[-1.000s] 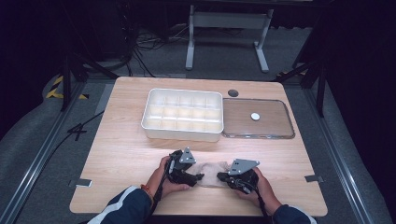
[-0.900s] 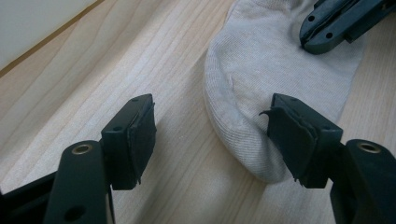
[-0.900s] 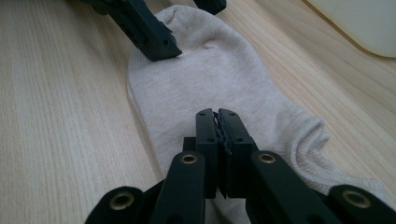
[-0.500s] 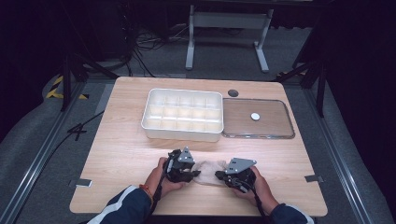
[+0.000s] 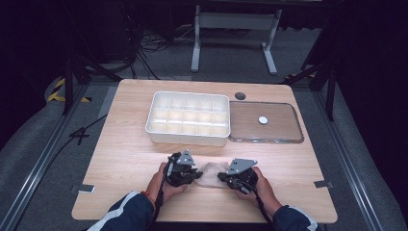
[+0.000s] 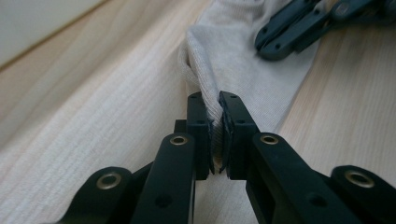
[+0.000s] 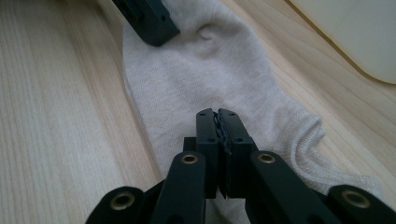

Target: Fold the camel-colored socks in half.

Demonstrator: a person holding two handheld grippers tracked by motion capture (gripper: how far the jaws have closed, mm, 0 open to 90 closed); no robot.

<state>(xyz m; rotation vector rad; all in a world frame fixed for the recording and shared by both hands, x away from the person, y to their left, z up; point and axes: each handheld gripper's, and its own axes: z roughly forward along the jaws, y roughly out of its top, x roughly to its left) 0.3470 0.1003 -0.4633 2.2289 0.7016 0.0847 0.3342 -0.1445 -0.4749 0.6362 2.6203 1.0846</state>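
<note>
Low in the frame's centre, the left gripper (image 6: 215,122), jaws just closed, pinches a raised fold of the ribbed beige sock (image 6: 243,60) (soft, knitted) on the pale woodgrain table (image 5: 125,159), while the right gripper (image 7: 218,122), pressed together, pinches it too.

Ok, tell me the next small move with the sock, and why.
Probably lift the left gripper a little, folding its end toward the right gripper. Its jaws have just been closing and now pinch a fold of the sock, which lies flat on the table.

White divided tray (image 5: 188,119) beside clear lid (image 5: 265,122) on wooden table (image 5: 125,144).
</note>
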